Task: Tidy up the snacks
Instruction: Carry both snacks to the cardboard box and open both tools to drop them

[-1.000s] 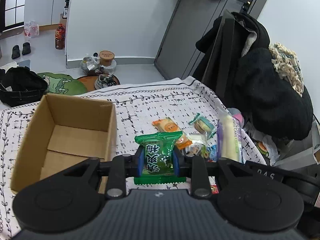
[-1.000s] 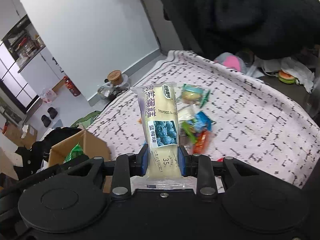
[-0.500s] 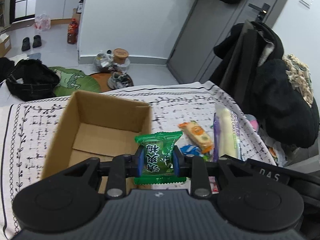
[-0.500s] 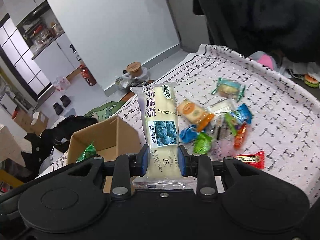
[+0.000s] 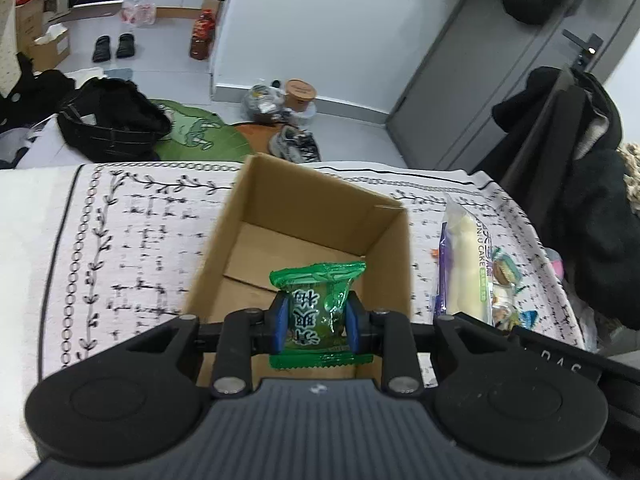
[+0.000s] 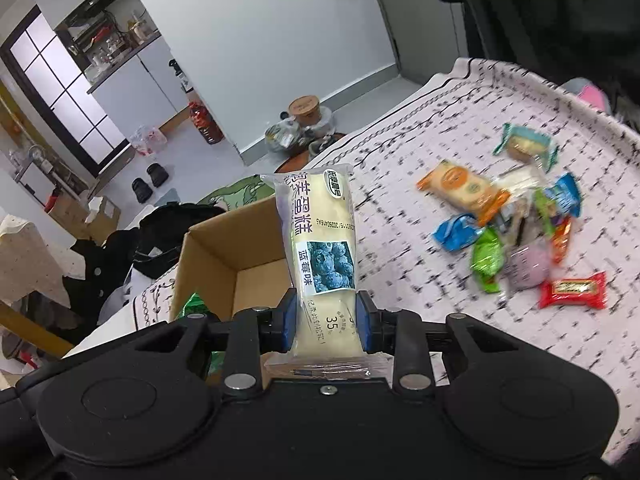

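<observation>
L gripper (image 5: pixel 316 320): clamped on green snack packet (image 5: pixel 318 300), blue pads on both sides, packet upright. Held over near end of cardboard box (image 5: pixel 308 216), prob so a release drops it straight in.
R gripper (image 6: pixel 327 320): clamped on low end of long blueberry cake pack (image 6: pixel 320 248), w/ most of the pack standing up past the pads. Low grip leaves the length free; looks like it could tip in end-first.
Cake vs box: from R view the pack sits in front of the box's right wall (image 6: pixel 224 252); from L view it's just beside that wall, outside it (image 5: pixel 464 264). Not over the opening yet, I'd judge.
Box: open top, on patterned cloth (image 5: pixel 120 248), floor bare as far as visible. Tall walls, so items need to be lifted above rim.
Green packet from R view: a corner shows left of the R gripper, at box edge (image 6: pixel 194 304).
Loose snack pile (image 6: pixel 516 232): farther right on cloth, well apart from box; orange, blue, green, red wrappers, blurred. Still to sort.
Progress: early; nothing seen inside box.
</observation>
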Tool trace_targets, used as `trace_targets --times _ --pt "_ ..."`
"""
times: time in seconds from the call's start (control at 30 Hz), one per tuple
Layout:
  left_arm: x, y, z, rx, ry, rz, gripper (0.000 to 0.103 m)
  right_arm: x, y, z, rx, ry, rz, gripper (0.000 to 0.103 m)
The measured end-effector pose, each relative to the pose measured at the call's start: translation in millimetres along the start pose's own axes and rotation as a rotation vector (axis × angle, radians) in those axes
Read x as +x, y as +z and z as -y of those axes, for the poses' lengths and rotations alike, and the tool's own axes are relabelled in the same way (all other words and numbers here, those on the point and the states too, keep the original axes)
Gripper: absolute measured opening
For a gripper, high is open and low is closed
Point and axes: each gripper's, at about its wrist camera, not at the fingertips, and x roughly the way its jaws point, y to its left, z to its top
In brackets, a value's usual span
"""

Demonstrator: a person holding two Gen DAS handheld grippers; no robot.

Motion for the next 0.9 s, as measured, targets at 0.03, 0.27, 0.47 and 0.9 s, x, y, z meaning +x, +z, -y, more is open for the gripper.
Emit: trace_targets --times 0.03,0.27,0.47,0.9 --pt "0 0 -2 -0.004 0.006 -0.002 0.028 1 -1 -3 -0.002 0.002 -0.003 0.029" --pt "-1 4 -11 -0.026 0.020 -0.016 0.031 7 -4 -15 -0.009 0.009 -0.010 0.029" --pt "-10 7 -13 -0.005 0.060 0.008 0.046 10 -3 -19 -0.016 0.066 -0.002 0.033" --pt "-7 8 -7 0.022 0.096 0.014 0.080 -6 5 5 -0.033 0.045 0.012 0.060"
